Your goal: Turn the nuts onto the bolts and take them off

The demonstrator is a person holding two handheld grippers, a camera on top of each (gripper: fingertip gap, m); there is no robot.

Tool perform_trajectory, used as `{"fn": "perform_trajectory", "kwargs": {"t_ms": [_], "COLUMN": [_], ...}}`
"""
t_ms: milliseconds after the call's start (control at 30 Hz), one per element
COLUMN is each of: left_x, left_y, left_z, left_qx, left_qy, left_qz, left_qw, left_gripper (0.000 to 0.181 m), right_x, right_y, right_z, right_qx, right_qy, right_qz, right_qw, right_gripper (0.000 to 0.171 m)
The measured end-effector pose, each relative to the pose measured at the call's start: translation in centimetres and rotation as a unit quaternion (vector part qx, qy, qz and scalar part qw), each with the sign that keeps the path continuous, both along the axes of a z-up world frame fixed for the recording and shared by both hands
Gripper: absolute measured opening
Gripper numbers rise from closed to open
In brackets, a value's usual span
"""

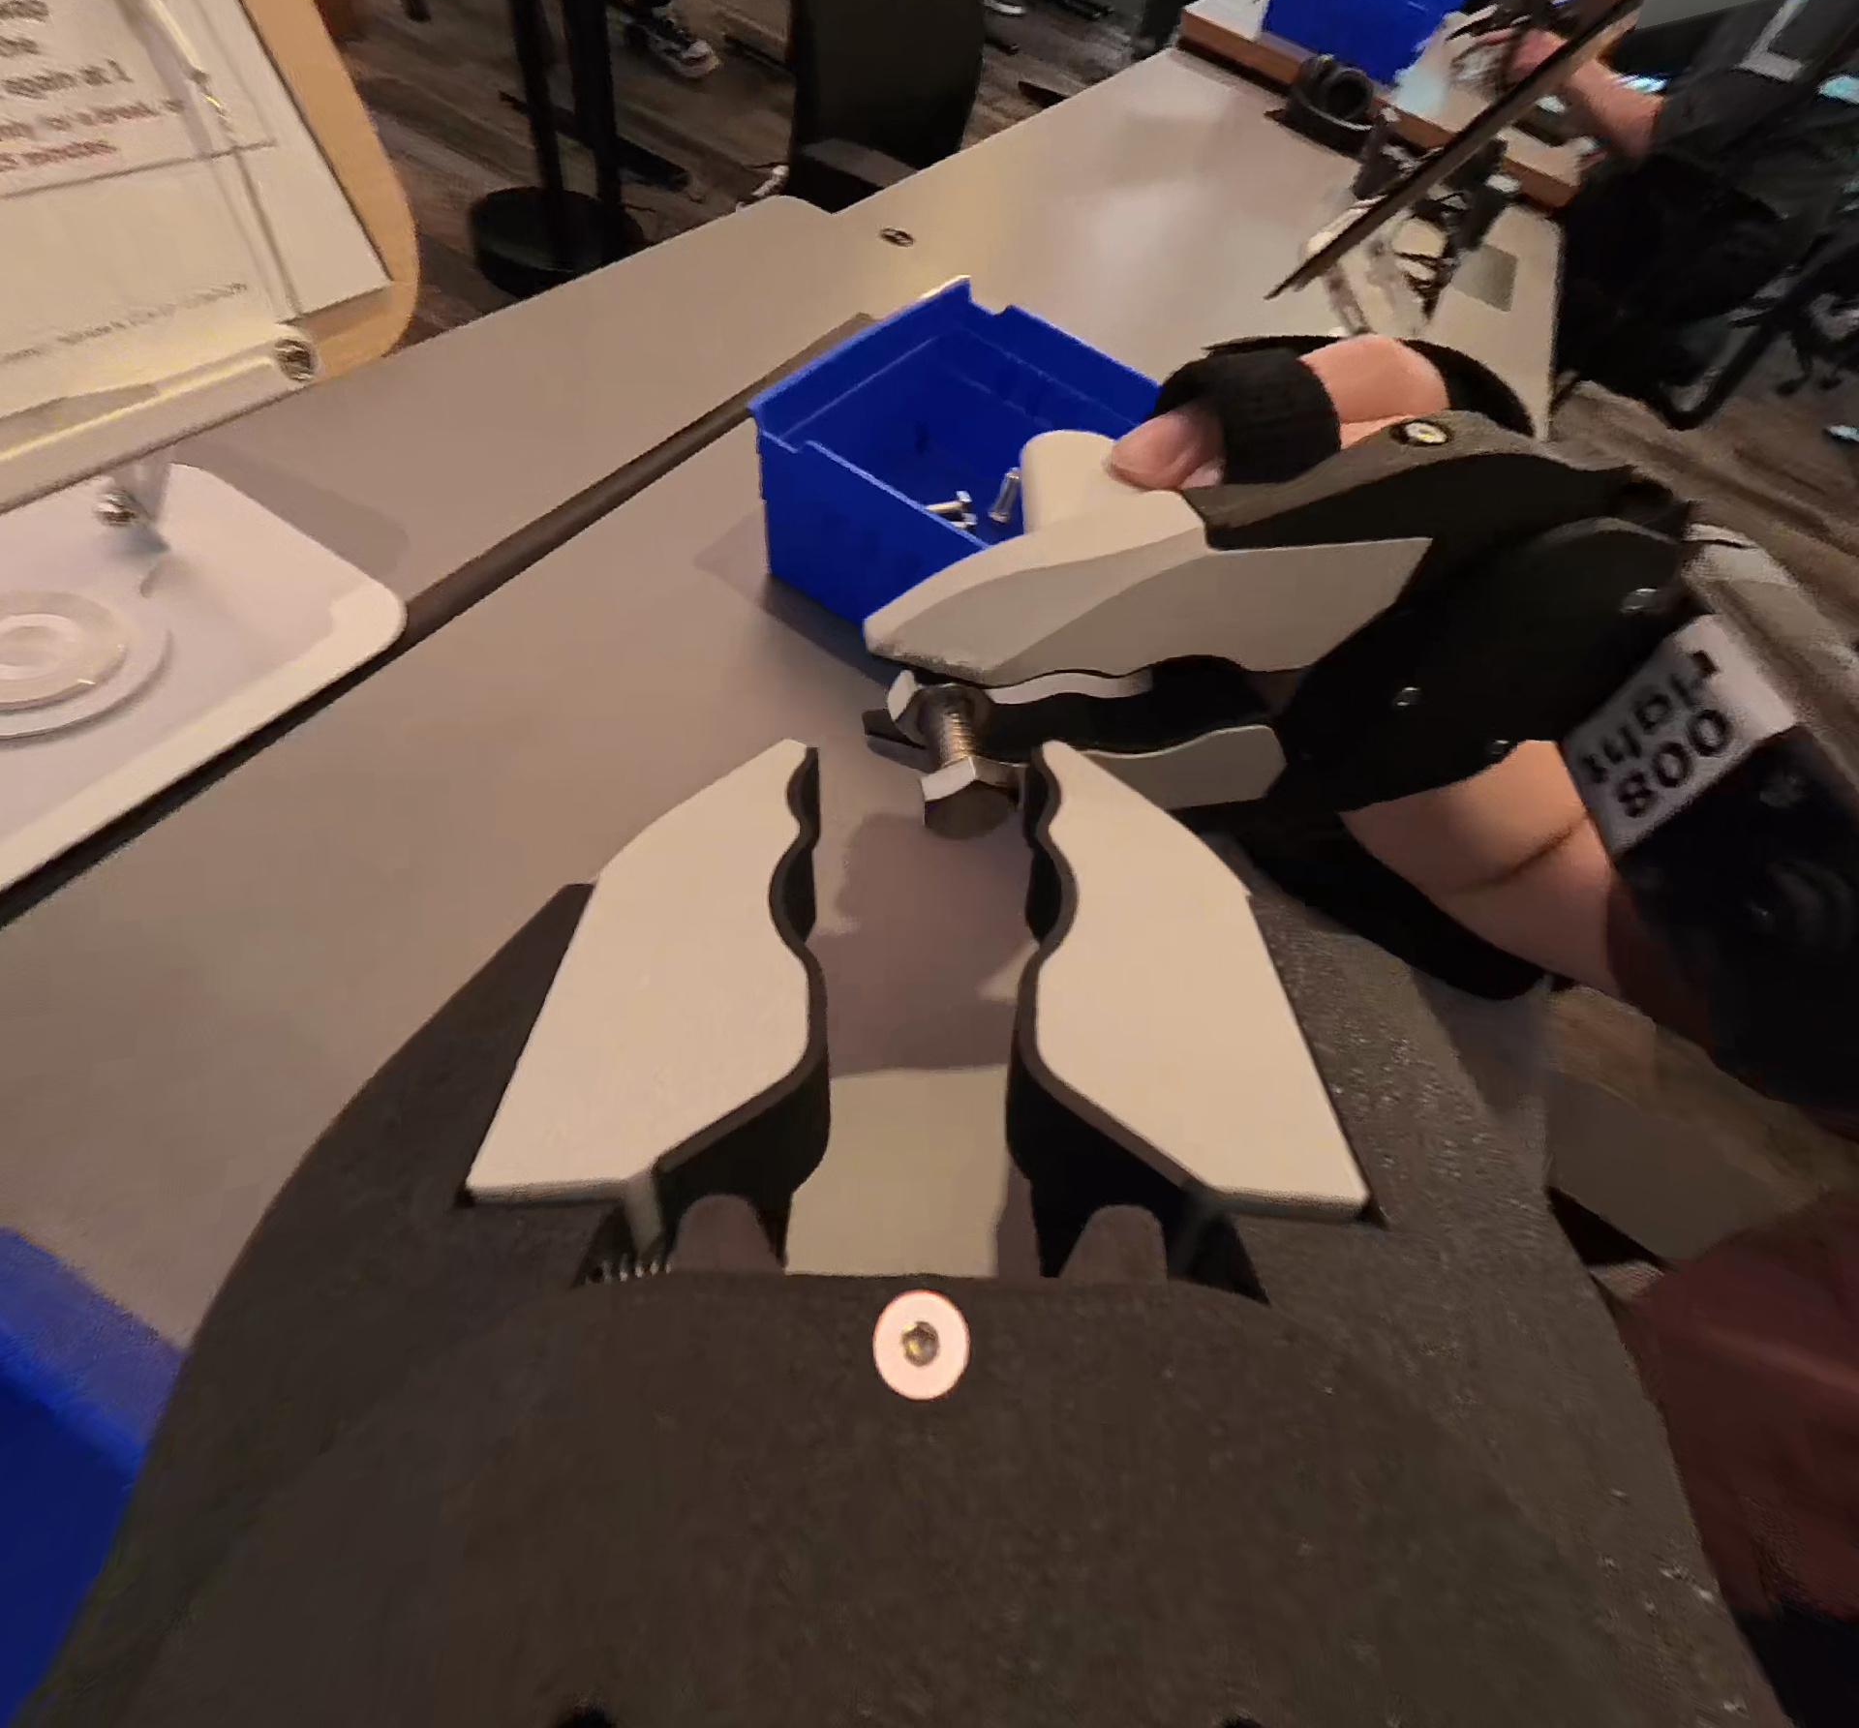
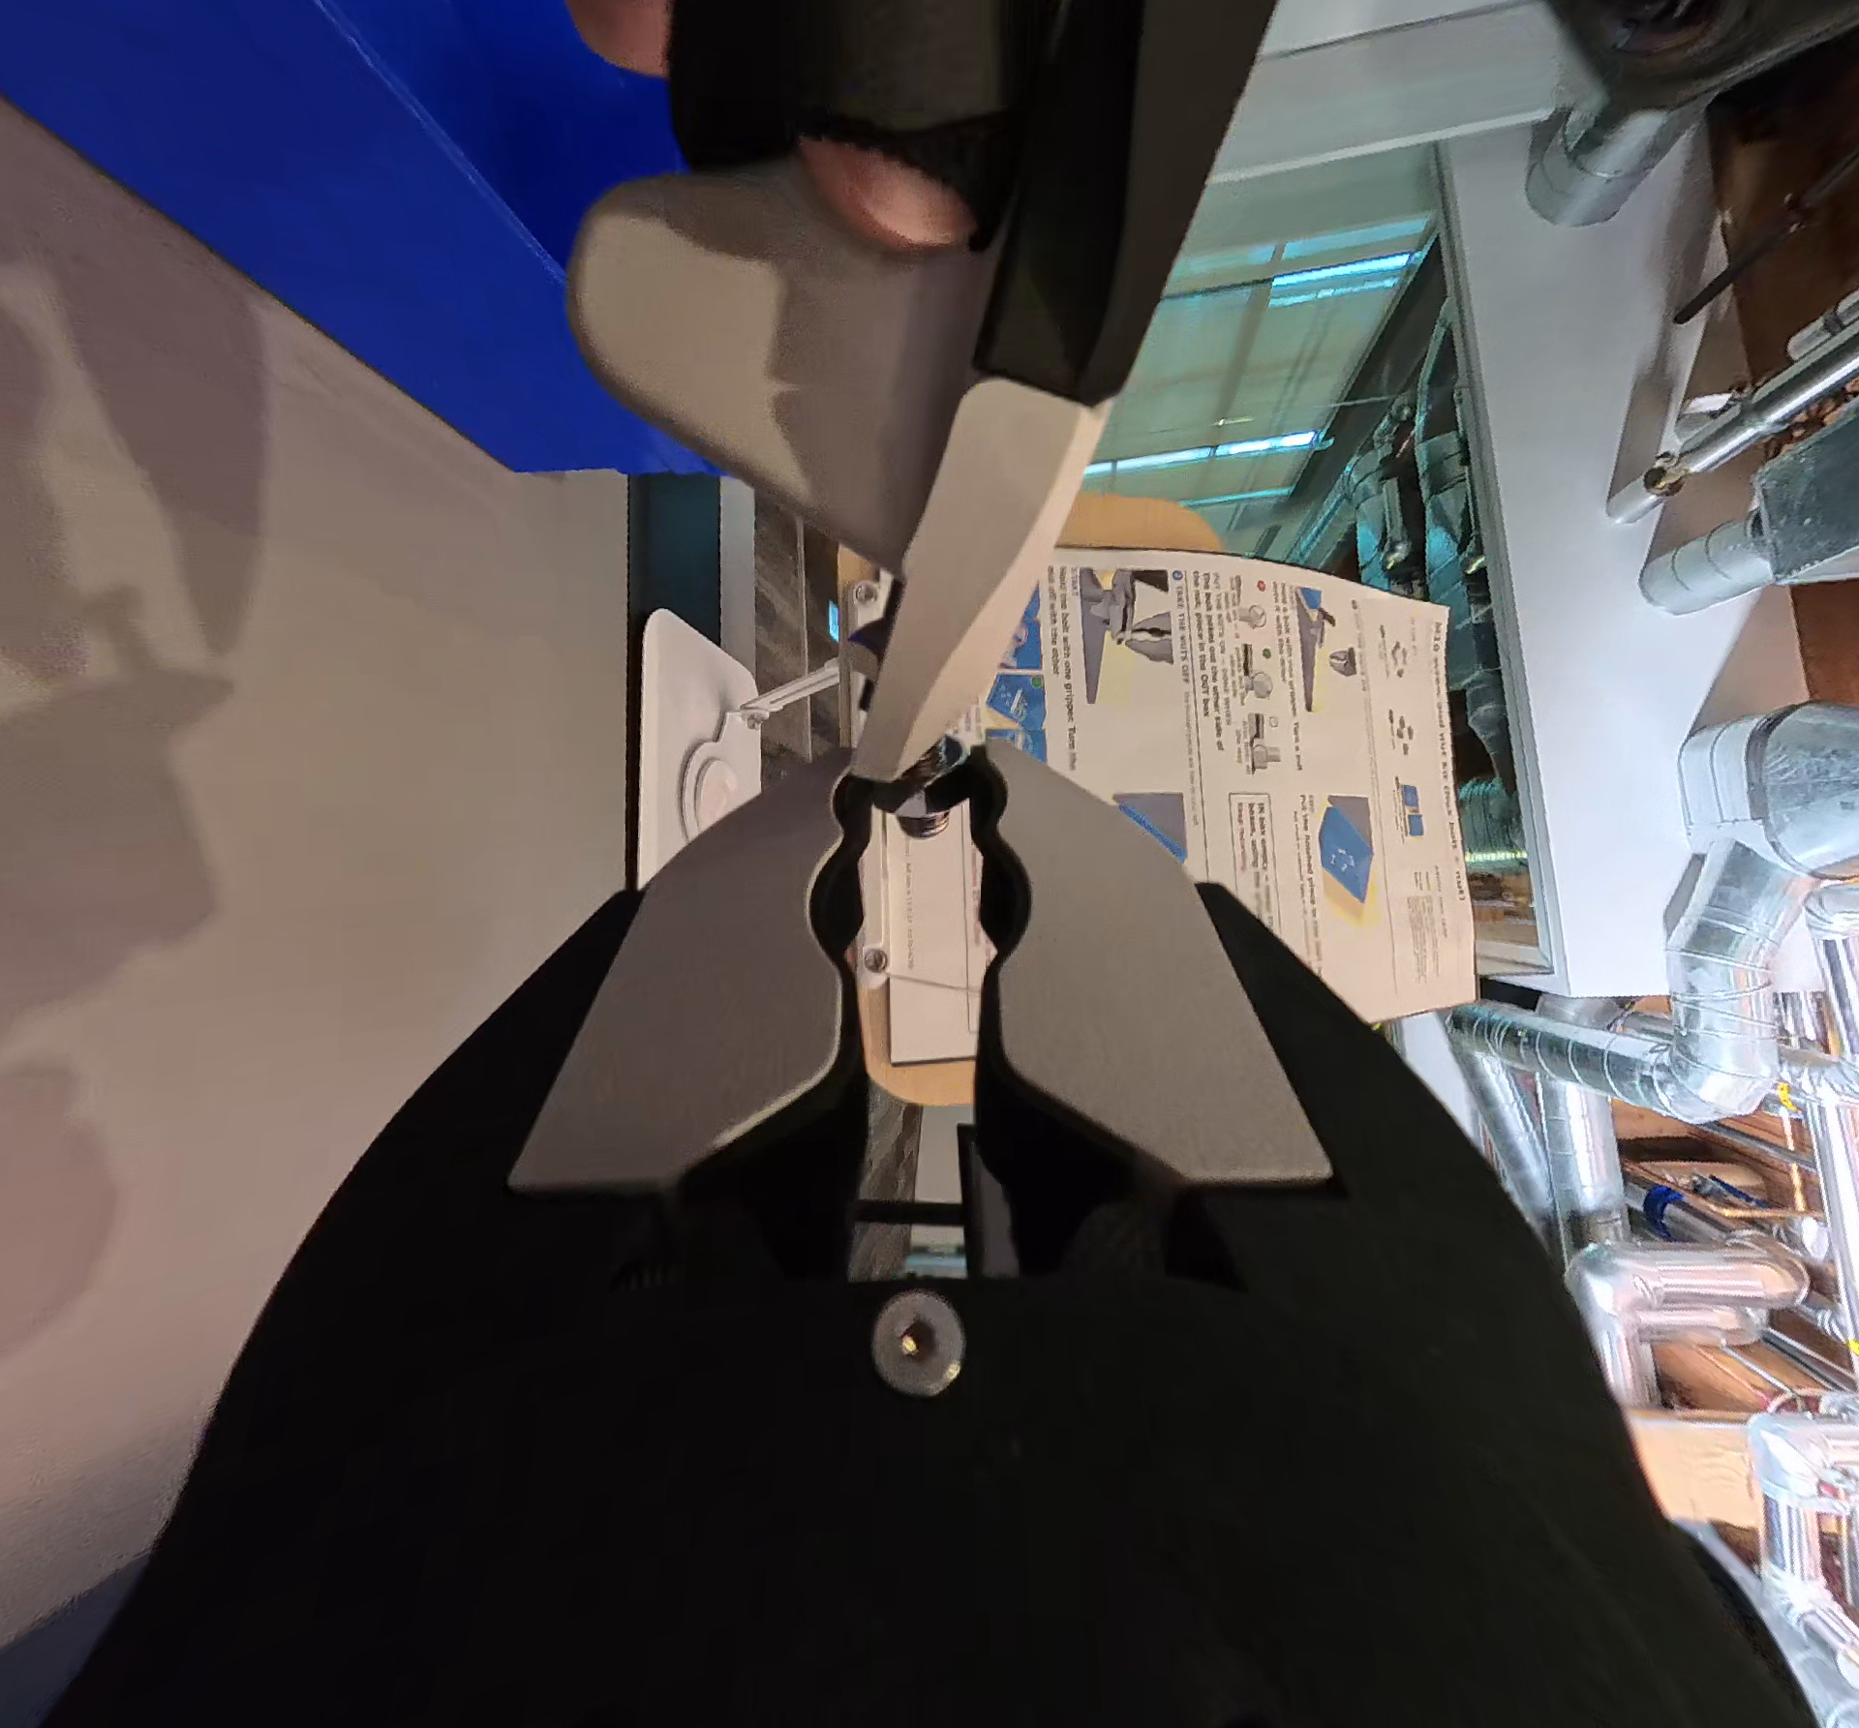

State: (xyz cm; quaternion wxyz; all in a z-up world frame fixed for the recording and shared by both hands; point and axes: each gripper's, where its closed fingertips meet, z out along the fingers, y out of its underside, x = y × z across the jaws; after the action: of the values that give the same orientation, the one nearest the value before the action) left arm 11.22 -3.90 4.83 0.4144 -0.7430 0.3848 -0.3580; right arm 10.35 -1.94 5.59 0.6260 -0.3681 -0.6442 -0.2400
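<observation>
Left gripper [image 1: 920,775], grey-fingered on a black body, jaws parted and empty above the matt grey tabletop [image 1: 402,875]; its right fingertip sits just beside the head of the steel hex bolt [image 1: 956,754]. Right gripper [image 1: 910,709] comes in from the right and is clamped on that bolt's threaded shank; a nut may ride there, cannot tell. Open blue plastic bin [image 1: 855,513] stands just behind, loose bolts inside, near the table's far edge; bare tabletop lies to the left. Left wrist view alone shows dark wood flooring, another desk and people's legs beyond; right wrist view alone shows a printed instruction sheet [image 2: 1257,775] and silver ceiling ducts [image 2: 1710,925].
</observation>
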Motion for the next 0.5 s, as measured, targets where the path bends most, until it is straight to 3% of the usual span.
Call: {"fn": "perform_trajectory", "kwargs": {"t_ms": [100,367,500], "left_x": [0.4,0.1,-0.8], "left_y": [-0.1,0.6,1.1], "left_z": [0.4,0.6,1.4], "left_qx": [0.026,0.083,0.098], "left_qy": [-0.008,0.021,0.012], "left_qz": [0.000,0.015,0.026], "left_qw": [1.000,0.996,0.995], "left_gripper": [0.018,0.017,0.017], "right_x": [0.2,0.0,0.6], "right_y": [0.3,0.8,0.9], "right_z": [0.0,0.3,1.3], "right_qx": [0.001,-0.036,-0.109], "right_qy": [-0.001,0.050,0.127], "right_qz": [-0.016,-0.015,0.014], "right_qw": [1.000,0.998,0.986], "right_gripper": [0.019,0.021,0.037]}}
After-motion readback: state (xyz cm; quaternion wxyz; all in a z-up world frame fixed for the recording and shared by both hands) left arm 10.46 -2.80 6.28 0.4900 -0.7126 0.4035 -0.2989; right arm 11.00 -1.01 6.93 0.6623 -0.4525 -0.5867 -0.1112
